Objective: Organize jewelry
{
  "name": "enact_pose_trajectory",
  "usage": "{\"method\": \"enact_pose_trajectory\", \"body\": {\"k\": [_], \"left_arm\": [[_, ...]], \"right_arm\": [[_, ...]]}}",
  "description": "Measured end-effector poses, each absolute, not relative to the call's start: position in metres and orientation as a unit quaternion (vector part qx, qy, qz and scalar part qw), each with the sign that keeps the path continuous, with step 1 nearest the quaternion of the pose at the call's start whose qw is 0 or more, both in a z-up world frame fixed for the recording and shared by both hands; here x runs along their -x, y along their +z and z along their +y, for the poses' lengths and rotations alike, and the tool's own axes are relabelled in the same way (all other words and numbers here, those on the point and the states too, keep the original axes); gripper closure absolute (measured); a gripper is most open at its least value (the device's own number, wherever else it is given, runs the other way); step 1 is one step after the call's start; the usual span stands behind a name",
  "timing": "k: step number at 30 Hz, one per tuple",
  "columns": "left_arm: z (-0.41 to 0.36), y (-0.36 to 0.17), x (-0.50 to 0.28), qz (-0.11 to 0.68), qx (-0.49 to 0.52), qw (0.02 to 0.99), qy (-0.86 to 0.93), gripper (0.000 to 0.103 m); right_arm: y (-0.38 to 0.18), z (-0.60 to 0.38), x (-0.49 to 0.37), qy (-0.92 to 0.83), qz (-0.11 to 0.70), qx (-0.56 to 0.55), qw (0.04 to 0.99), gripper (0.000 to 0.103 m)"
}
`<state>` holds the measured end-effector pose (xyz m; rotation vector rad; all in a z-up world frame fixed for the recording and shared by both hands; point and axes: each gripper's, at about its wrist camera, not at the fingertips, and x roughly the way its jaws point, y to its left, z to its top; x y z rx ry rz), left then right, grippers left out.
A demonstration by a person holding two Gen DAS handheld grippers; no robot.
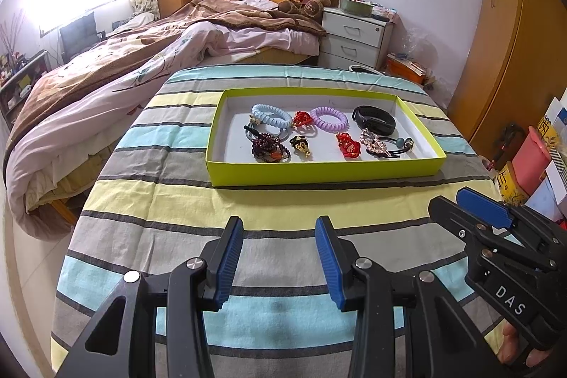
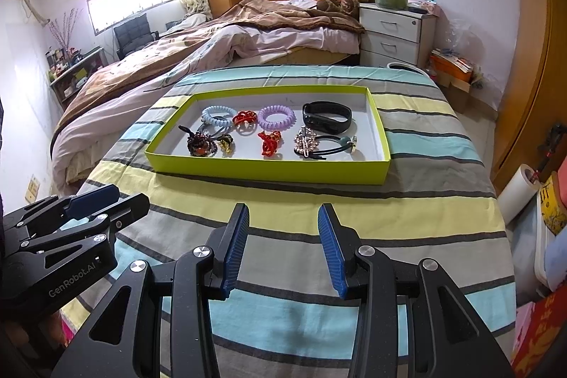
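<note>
- Two grippers, one in each of your hands, hover side by side above a table covered in a striped cloth [image 1: 149,201] of blue, yellow and grey bands.
- Your left gripper [image 1: 280,229] has its blue-padded jaws parted with nothing between them — released, over bare cloth near you.
- Your right gripper [image 2: 283,216] is likewise spread and empty, just to the right of the left one and apart from it.
- Farther away, at the middle of the table, sits a shallow lime-green tray [image 1: 326,170] with a white floor; neither gripper touches it.
- All the jewelry lies inside that tray, in two loose rows.
- Far row, left to right: a pale blue spiral hair tie [image 1: 271,117], a small red piece [image 1: 303,120], a lilac spiral hair tie [image 1: 329,118] and a black wristband [image 1: 375,119].
- Near row, left to right: a dark beaded bracelet [image 1: 267,147] — beside a black elastic — then a small black-and-gold piece [image 1: 300,145], a second red piece [image 1: 348,144], a rhinestone clip [image 1: 372,139] and a black hair elastic with a bead [image 1: 400,144] at the right end.
- Beyond the table on the left stands an unmade bed [image 1: 106,77] with a teddy bear [image 1: 308,0] at its head, and a white bedside drawer unit [image 1: 354,36] to the right of it.
</note>
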<state>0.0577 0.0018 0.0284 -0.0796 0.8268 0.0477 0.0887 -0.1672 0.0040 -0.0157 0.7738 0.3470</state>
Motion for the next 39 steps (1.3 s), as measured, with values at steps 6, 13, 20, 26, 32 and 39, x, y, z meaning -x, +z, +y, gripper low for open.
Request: {"method": "enact_pose_trajectory", "body": {"k": [6,13,20,26,32,39], "left_arm": [[0.0014,0.0267,-0.0583,0.402,0.036,0.914,0.024,0.061],[0.0009,0.0264,-0.0576,0.402,0.036,0.914,0.025,0.061],[0.0012,0.0285,-0.0549,0.397,0.037,0.917,0.029,0.061],[0.0036,0.0264,-0.0566,0.404,0.05,0.913,0.023,0.061],[0.0028,0.0276,-0.0553,0.399,0.044,0.916,0.022,0.061],[0.0034,0.0277,-0.0538,0.399,0.049,0.916,0.018,0.061]], "right_arm": [[0.0036,-0.1659,-0.0898,0.166,0.376,0.006,0.912,0.061],[0.0034,-0.1671,-0.0907,0.166,0.377,0.007,0.911,0.061],[0.0029,-0.1684,-0.0919,0.166,0.378,0.007,0.911,0.061],[0.0025,-0.1688,-0.0918,0.165,0.378,0.008,0.911,0.061],[0.0018,-0.1692,-0.0916,0.165,0.378,0.01,0.911,0.061],[0.0019,-0.1702,-0.0908,0.166,0.377,0.012,0.911,0.061]]}}
